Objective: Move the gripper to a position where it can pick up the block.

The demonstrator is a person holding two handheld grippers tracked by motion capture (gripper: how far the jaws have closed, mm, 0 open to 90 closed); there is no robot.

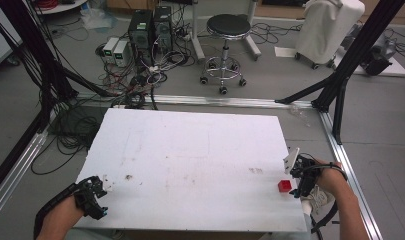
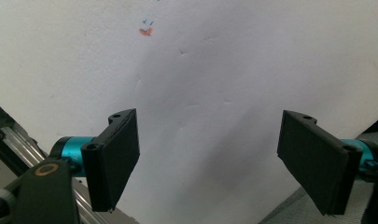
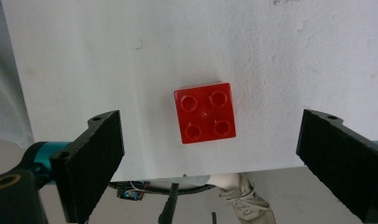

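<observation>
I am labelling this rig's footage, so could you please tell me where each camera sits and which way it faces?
High view: above the person's side, looking forward and down on the white table; both forearms enter from below, with the left gripper and right gripper.
Left gripper view: rides the left gripper, looking along its open fingers at bare tabletop.
Right gripper view: rides the right gripper, looking between its open fingers at the red brick.
Shared: the red brick also shows in the high view, beside the right gripper.
</observation>
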